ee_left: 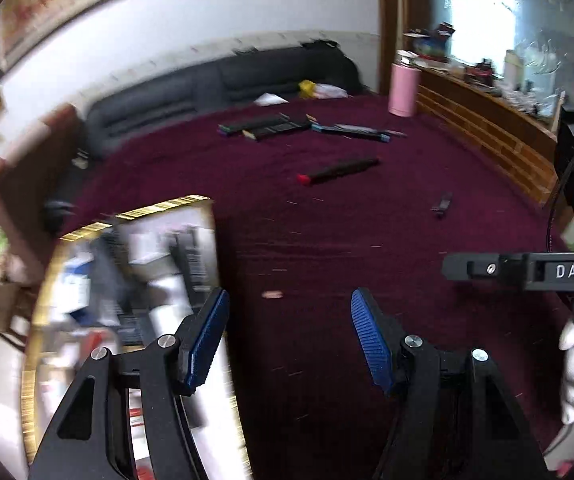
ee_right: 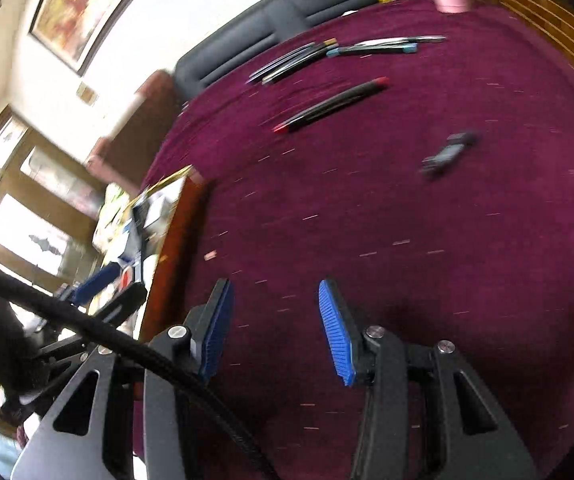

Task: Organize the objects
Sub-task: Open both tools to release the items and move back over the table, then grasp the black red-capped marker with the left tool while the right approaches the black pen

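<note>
A dark marker with a red cap (ee_left: 337,170) lies on the maroon cloth (ee_left: 327,240); it also shows in the right wrist view (ee_right: 331,104). Several pens and markers (ee_left: 275,126) lie in a row at the far side, also in the right wrist view (ee_right: 327,54). A small dark clip-like object (ee_left: 442,203) lies to the right, blurred in the right wrist view (ee_right: 449,152). My left gripper (ee_left: 287,340) is open and empty above the cloth. My right gripper (ee_right: 273,328) is open and empty; its body shows in the left wrist view (ee_left: 527,270).
A gold-edged box with a mirror-like top (ee_left: 127,300) stands at the left by my left finger, also in the right wrist view (ee_right: 167,232). A pink cylinder (ee_left: 403,89) stands at the far right. A dark sofa (ee_left: 215,88) and a wooden sideboard (ee_left: 487,120) border the table.
</note>
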Available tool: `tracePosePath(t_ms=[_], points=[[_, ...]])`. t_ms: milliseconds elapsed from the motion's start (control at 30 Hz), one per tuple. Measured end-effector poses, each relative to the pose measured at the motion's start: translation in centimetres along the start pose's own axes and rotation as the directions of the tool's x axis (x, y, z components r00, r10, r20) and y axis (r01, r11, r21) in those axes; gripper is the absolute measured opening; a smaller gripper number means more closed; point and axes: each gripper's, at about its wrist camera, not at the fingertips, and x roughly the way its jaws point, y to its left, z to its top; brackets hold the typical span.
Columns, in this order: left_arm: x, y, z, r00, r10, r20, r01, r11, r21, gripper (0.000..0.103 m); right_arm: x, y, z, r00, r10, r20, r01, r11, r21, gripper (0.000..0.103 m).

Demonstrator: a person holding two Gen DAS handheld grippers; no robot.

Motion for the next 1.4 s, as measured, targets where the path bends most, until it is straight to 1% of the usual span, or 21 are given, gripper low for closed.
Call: tracePosePath(t_ms=[33,100,133,267,333,433,500,567,667,733,800,900,967,1033,1067,1100,1167,1233,1267,1333,1400], points=[[0.9,-0.4,0.5,0.999,-0.047,-0.017,0.047,0.999,-0.008,0.057,-0.6,-1.0,0.3,1.0,-0.014,0.01,0.014,1.0,0.014,0.043],[2.1,-1.3,1.8,0.995,-0.096,-0.021,0.096,0.995,0.008,0.057,-1.5,-3.0,1.0,0.999,-0.039,0.031,0.038,0.998,0.048,0.046],[2.8,-1.8,2.8,0.995,-0.098,-0.019,0.098,0.995,0.026,0.057,-1.9,-4.2,1.5,0.998,-0.052,0.042,0.049,0.996,0.072,0.048],[5.1,-3.6,6.9,0.993,-0.115,-0.001,0.114,0.986,0.119,0.057,-2.4,-7.7,3.1,0.994,-0.074,0.074,0.063,0.987,0.149,0.048],[7.2,-4.4,9.2,0.994,-0.108,-0.007,0.107,0.978,0.18,0.057,-2.2,-8.7,3.7,0.993,-0.079,0.082,0.064,0.983,0.174,0.048],[10.6,-5.2,11.7,0.998,-0.058,-0.025,0.062,0.965,0.253,0.057,-1.1,-10.3,4.6,0.993,-0.079,0.087,0.059,0.976,0.212,0.048],[12.9,-5.4,13.1,0.999,-0.04,-0.037,0.049,0.959,0.278,0.057,-0.5,-11.0,4.7,0.993,-0.074,0.089,0.052,0.972,0.228,0.048],[15.0,-5.3,14.1,0.998,-0.041,-0.055,0.055,0.958,0.28,0.057,0.2,-11.7,4.7,0.993,-0.066,0.096,0.04,0.968,0.249,0.048],[17.6,-4.9,14.6,0.995,-0.051,-0.085,0.074,0.952,0.296,0.057,0.4,-12.3,4.9,0.991,-0.034,0.132,0.0,0.968,0.252,0.048],[19.2,-5.0,14.7,0.994,-0.04,-0.103,0.071,0.944,0.321,0.057,0.6,-12.5,5.0,0.989,-0.024,0.144,-0.013,0.969,0.245,0.048],[20.4,-5.1,14.8,0.992,-0.048,-0.12,0.086,0.939,0.334,0.057,0.6,-12.4,5.0,0.988,-0.019,0.151,-0.017,0.972,0.234,0.049],[21.8,-5.5,14.8,0.986,-0.074,-0.148,0.121,0.932,0.341,0.057,0.8,-12.3,5.1,0.986,-0.014,0.164,-0.021,0.977,0.212,0.055],[22.5,-6.1,14.7,0.983,-0.069,-0.17,0.125,0.928,0.352,0.058,1.0,-12.0,5.1,0.985,-0.014,0.171,-0.02,0.981,0.194,0.059],[22.4,-6.3,14.5,0.979,-0.105,-0.176,0.159,0.93,0.332,0.055,1.1,-11.8,5.1,0.985,-0.013,0.174,-0.019,0.984,0.18,0.065],[22.4,-6.4,14.5,0.973,-0.125,-0.194,0.182,0.932,0.314,0.055,1.2,-11.7,5.1,0.985,-0.013,0.175,-0.017,0.985,0.17,0.066],[22.3,-6.5,14.3,0.962,-0.158,-0.225,0.221,0.931,0.292,0.053,1.2,-11.6,5.1,0.984,-0.012,0.175,-0.017,0.986,0.166,0.067],[21.5,-7.5,13.5,0.958,-0.166,-0.235,0.238,0.917,0.321,0.048,1.2,-11.6,5.0,0.984,-0.011,0.176,-0.018,0.987,0.162,0.068],[20.4,-8.7,12.4,0.947,-0.19,-0.258,0.274,0.897,0.346,0.047,1.0,-11.8,4.8,0.984,-0.003,0.178,-0.027,0.986,0.167,0.068],[20.0,-9.4,12.0,0.948,-0.184,-0.26,0.272,0.891,0.363,0.04,1.0,-11.9,4.8,0.984,0.0,0.179,-0.031,0.985,0.17,0.068],[19.6,-10.1,11.8,0.954,-0.154,-0.256,0.246,0.891,0.381,0.037,1.0,-12.1,4.8,0.983,0.011,0.182,-0.043,0.983,0.177,0.069],[20.0,-10.1,12.3,0.955,-0.145,-0.258,0.234,0.903,0.36,0.038,1.1,-12.3,4.9,0.983,0.019,0.184,-0.053,0.983,0.178,0.069]])
